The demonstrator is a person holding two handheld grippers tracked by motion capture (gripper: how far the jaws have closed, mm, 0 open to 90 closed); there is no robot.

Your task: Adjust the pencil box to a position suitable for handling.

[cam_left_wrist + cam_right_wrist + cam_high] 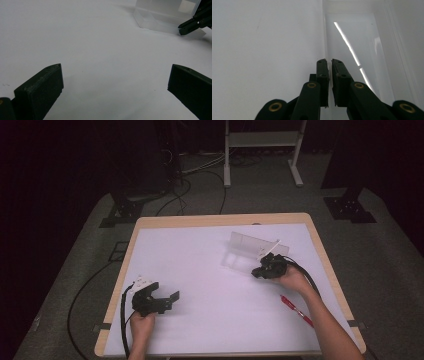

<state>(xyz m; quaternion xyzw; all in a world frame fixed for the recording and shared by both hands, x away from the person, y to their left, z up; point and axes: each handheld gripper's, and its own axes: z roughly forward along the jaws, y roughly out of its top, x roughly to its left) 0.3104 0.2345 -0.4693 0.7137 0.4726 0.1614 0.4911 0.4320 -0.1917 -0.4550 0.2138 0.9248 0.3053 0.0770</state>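
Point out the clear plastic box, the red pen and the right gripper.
clear plastic box point(245, 245), high view, on its upright back wall.
red pen point(296, 310), high view, on the middle of its barrel.
right gripper point(330, 65), right gripper view, between its fingertips, shut on the box's thin wall.

Two black jaws of the right gripper point(330, 65) rise from the bottom centre of the frame, brass-coloured rivets being seen on their linkages. The jaws are closed together, and the thin edge of a clear plastic box point(362, 35) wall is pinched between their pads. The box is seen in the right half of the frame, stretching toward the upper right, with a bright slanted streak of light reflected on its floor. The left half of the frame is taken up by a plain white table surface point(262, 50).
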